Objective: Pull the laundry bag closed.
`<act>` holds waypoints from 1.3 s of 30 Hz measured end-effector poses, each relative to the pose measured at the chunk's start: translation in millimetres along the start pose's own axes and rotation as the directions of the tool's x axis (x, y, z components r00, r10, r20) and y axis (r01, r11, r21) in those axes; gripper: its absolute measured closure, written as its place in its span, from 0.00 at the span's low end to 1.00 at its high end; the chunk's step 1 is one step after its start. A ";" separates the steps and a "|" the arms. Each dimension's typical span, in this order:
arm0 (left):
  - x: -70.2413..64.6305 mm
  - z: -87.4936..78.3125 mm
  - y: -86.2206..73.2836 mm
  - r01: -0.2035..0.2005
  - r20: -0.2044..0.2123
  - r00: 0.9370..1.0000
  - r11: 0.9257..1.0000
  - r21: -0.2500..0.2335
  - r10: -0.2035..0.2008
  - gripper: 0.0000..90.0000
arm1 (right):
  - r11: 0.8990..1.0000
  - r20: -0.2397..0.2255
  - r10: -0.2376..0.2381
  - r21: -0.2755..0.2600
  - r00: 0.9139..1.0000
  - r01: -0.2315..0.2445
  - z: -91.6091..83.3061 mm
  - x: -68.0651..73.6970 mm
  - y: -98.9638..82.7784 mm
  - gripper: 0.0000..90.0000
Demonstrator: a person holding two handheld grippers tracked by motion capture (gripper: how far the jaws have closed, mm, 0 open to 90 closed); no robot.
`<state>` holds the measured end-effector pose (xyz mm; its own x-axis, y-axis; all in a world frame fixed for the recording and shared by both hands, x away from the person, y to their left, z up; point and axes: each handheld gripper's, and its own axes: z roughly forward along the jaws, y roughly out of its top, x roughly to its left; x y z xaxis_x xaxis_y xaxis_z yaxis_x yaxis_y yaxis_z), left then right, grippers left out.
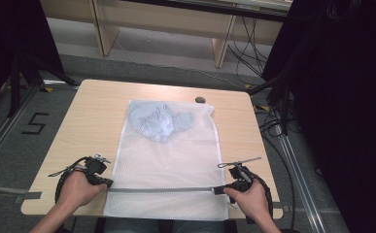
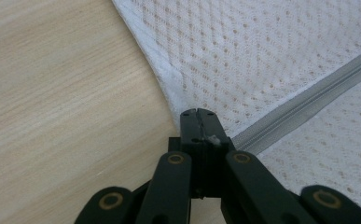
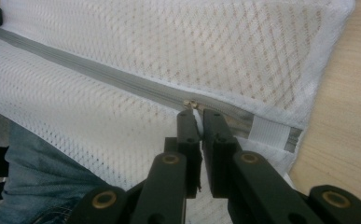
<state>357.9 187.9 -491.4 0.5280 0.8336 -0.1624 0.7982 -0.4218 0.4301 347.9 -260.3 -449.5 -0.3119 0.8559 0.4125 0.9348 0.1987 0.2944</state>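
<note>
- Evidently a two-handed zipper job: mesh laundry bag (image 1: 168, 165) laid flat on the desk (image 1: 91, 121), near hem hanging off the front edge over the person's lap.
- Left gripper (image 2: 197, 122) with jaws pressed together on the bag's edge at the zipper's left end, probably to anchor the fabric and keep the track taut.
- Right gripper (image 3: 196, 120) with jaws pinching the zipper pull (image 3: 192, 105) near the right end, just short of the white end tab (image 3: 267, 132); placed for dragging the slider along the track.
- Zipper (image 1: 161, 190) a grey line across the bag's near part, stretched straight between both grippers.
- Bag white, honeycomb-mesh, semi-sheer; pale blue garment (image 1: 159, 121) bunched inside at the far end, well apart from the zipper.
</note>
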 end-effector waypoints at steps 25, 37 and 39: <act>0.1 -0.1 -0.1 0.001 0.001 1.000 1.000 0.000 -0.001 1.00 | 1.000 0.023 -0.017 -0.022 1.000 0.018 -7.0 -15.7 -2.0 0.96; 0.1 0.0 0.0 0.004 0.001 1.000 1.000 0.000 -0.004 1.00 | 0.999 0.016 0.000 -0.035 1.000 0.000 -9.1 -20.9 -1.0 0.96; -0.1 0.2 -0.2 0.005 0.001 1.000 1.000 -0.004 -0.005 1.00 | 1.000 0.013 -0.004 -0.024 1.000 0.004 -10.1 -22.7 -1.3 0.96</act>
<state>357.8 187.8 -491.7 0.5244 0.8353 -0.1649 0.7995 -0.4165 0.4328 352.1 -284.9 -450.5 -0.3131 0.8611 0.4006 0.9291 0.1904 0.3169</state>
